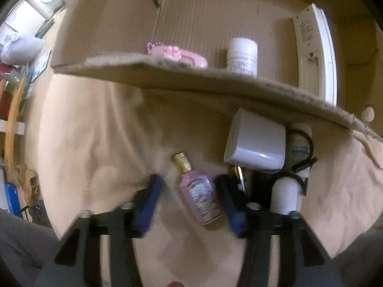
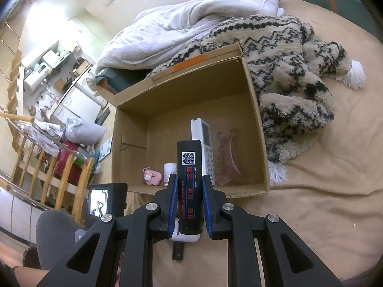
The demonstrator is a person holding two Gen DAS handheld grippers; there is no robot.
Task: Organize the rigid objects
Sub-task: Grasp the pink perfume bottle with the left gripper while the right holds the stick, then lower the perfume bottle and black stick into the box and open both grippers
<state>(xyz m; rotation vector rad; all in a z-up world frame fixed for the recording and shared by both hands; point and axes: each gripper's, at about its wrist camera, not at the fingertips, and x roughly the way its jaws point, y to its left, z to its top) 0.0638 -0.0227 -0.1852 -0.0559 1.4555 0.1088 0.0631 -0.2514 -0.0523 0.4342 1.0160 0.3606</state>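
Observation:
My right gripper (image 2: 190, 191) is shut on a black tube with a QR code (image 2: 189, 181), held upright in front of the cardboard box (image 2: 261, 129). Inside the box lie a white remote (image 2: 203, 143), a pink pig toy (image 2: 152, 176), a white pill bottle (image 2: 169, 170) and a clear pinkish piece (image 2: 227, 157). My left gripper (image 1: 189, 189) is open, low over the bed, its fingers either side of a pink bottle with a gold cap (image 1: 198, 191). A white mug (image 1: 256, 141), a white tube (image 1: 287, 196) and a bottle (image 1: 299, 143) lie just right of it.
The box wall edge (image 1: 191, 74) stands just beyond the left gripper. A patterned fleece blanket (image 2: 294, 76) and a white duvet (image 2: 191, 19) lie behind and right of the box. A wooden railing (image 2: 47, 167) and room clutter are at the left.

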